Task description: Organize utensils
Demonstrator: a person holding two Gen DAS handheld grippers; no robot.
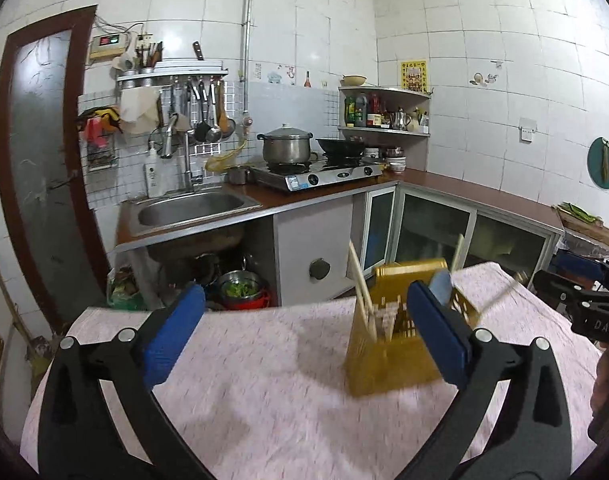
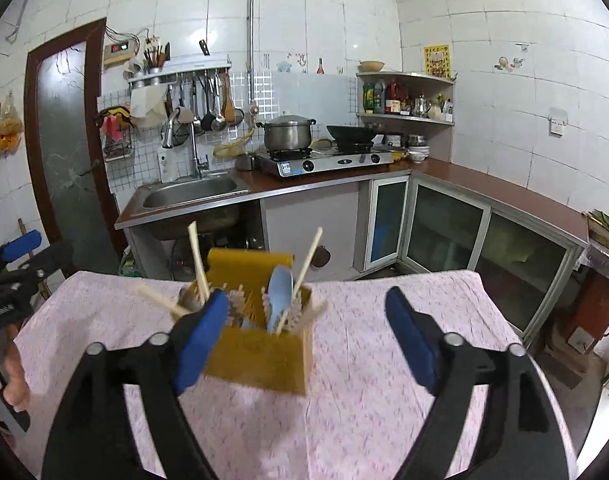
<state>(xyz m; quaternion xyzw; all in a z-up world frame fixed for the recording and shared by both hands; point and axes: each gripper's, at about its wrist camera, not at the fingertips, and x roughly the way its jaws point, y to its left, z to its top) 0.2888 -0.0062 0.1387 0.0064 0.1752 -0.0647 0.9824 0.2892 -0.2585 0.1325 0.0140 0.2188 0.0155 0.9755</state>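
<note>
Nearest the cameras, both grippers stand released and empty: the left gripper (image 1: 304,336) has its blue fingers (image 1: 172,336) spread wide over bare pink cloth, and the right gripper (image 2: 304,340) is likewise parted, its left finger just in front of the holder's near corner, gripping nothing. Between and just beyond them, on the cloth-covered worktop (image 2: 364,380), stands the yellow utensil holder (image 2: 260,356), upright, with a slotted upper part and a taller back panel. Pale chopsticks (image 2: 196,260) lean out of it at different angles, some splayed to the sides, and a light blue spoon (image 2: 280,296) stands in the right-hand part; motion blur hides finer detail. No loose utensil shows on the cloth, so the sorting looks close to finished, the hands clear of the holder. Any next move would be straightening the splayed chopsticks with a light pinch, without tipping the holder. Beyond lies the kitchen counter with the sink (image 1: 192,208).
</note>
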